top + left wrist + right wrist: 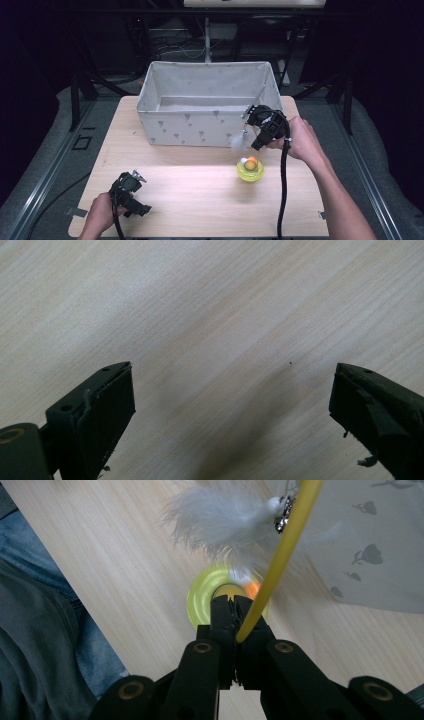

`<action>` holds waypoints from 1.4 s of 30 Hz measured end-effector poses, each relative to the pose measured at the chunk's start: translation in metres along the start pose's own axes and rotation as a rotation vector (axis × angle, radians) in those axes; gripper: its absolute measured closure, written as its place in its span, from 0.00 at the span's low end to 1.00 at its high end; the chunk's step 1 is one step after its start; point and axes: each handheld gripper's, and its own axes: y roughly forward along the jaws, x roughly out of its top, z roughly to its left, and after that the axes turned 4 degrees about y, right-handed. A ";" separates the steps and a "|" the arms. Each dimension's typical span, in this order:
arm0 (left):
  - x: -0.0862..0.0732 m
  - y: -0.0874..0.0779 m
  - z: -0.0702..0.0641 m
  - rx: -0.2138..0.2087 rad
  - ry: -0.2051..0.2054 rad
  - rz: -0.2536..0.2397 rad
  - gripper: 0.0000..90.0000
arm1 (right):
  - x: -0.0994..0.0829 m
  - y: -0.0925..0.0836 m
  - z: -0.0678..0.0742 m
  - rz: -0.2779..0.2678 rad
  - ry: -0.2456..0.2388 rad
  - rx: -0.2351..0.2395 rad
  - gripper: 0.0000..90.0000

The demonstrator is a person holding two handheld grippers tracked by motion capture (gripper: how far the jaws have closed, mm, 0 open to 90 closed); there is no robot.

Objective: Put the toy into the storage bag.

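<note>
A cat toy stands on the wooden table (200,190): a yellow-green round base (250,172) with an orange ball (252,161) on top. My right gripper (256,145) hangs above and just behind the base, jaws pointing down, shut on a thin yellow stick (285,555). A white feather (220,517) with a small metal bell hangs on that stick, and the feather (236,141) sits against the box front. Under the right gripper (232,605) lies the base (202,592). My left gripper (141,210) rests low at the front left; the left gripper (232,405) is open over bare wood.
A large grey fabric box (150,107) with a small tree print stands at the back of the table, open on top; its wall (370,540) is close beside the right gripper. The person's jeans (40,630) are at the table's near edge.
</note>
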 end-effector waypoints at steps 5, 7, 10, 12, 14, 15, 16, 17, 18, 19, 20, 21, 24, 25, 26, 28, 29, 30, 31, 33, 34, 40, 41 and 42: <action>0.000 0.000 0.000 -0.001 0.004 0.000 0.05 | 0.001 -0.007 -0.003 -0.008 0.008 0.002 0.98; 0.001 -0.001 -0.001 0.002 0.008 0.005 0.06 | 0.001 -0.012 -0.005 -0.012 0.008 0.005 0.98; 0.001 0.000 -0.002 0.004 0.014 0.007 0.06 | 0.002 -0.015 -0.006 -0.012 0.006 -0.002 0.98; 0.001 0.000 -0.002 0.003 0.011 0.009 0.06 | 0.003 -0.019 -0.008 -0.019 0.013 0.006 0.98; 0.001 0.000 -0.002 0.003 0.011 0.009 0.06 | 0.003 -0.020 -0.009 -0.020 0.012 0.005 0.98; 0.001 0.000 -0.001 0.003 0.011 0.008 0.06 | 0.003 -0.021 -0.009 -0.020 0.013 0.003 0.98; 0.001 0.000 -0.001 0.002 0.010 0.008 0.06 | 0.004 -0.022 -0.010 -0.022 0.014 0.003 0.98; 0.001 0.000 -0.002 0.001 0.010 0.008 0.06 | 0.005 -0.024 -0.011 -0.023 0.020 0.000 0.98; 0.001 0.000 -0.002 0.001 0.011 0.008 0.06 | 0.005 -0.025 -0.012 -0.025 0.022 0.003 0.98; 0.001 0.000 -0.002 0.001 0.011 0.008 0.06 | 0.005 -0.025 -0.012 -0.025 0.022 0.003 0.98; 0.001 0.000 -0.002 0.000 0.012 0.007 0.06 | 0.005 -0.027 -0.012 -0.030 0.025 -0.001 0.98; 0.001 0.000 -0.002 0.000 0.012 0.007 0.06 | 0.005 -0.029 -0.013 -0.026 0.024 0.000 0.98; 0.001 0.000 -0.001 0.000 0.009 0.006 0.06 | 0.005 -0.031 -0.014 -0.028 0.023 0.001 0.98; 0.001 0.000 -0.001 -0.001 0.008 0.007 0.06 | 0.005 -0.032 -0.015 -0.028 0.025 0.000 0.98; 0.001 0.000 -0.001 -0.001 0.009 0.007 0.05 | 0.005 -0.033 -0.015 -0.029 0.025 0.001 0.98; 0.001 0.000 -0.002 -0.002 0.009 0.007 0.05 | 0.004 -0.035 -0.016 -0.033 0.029 0.000 0.98; 0.001 0.000 -0.002 -0.001 0.009 0.007 0.05 | 0.004 -0.038 -0.018 -0.035 0.029 0.005 0.98; 0.001 0.000 -0.002 -0.001 0.009 0.007 0.05 | 0.004 -0.038 -0.018 -0.035 0.029 0.005 0.98; 0.001 0.000 -0.001 -0.001 0.011 0.008 0.05 | 0.004 -0.039 -0.018 -0.039 0.030 0.006 0.98; 0.001 0.000 -0.001 -0.001 0.009 0.007 0.05 | 0.004 -0.043 -0.019 -0.038 0.031 0.002 0.98; 0.001 0.000 -0.002 0.000 0.011 0.008 0.05 | 0.003 -0.046 -0.020 -0.043 0.034 0.001 0.98; 0.001 0.000 -0.002 0.000 0.007 0.007 0.05 | 0.003 -0.053 -0.021 -0.059 0.037 0.004 0.98; 0.001 0.000 -0.002 -0.001 0.006 0.007 0.05 | 0.003 -0.055 -0.021 -0.053 0.034 0.003 0.98; 0.001 0.000 -0.002 -0.001 0.006 0.007 0.05 | 0.003 -0.055 -0.021 -0.053 0.034 0.003 0.98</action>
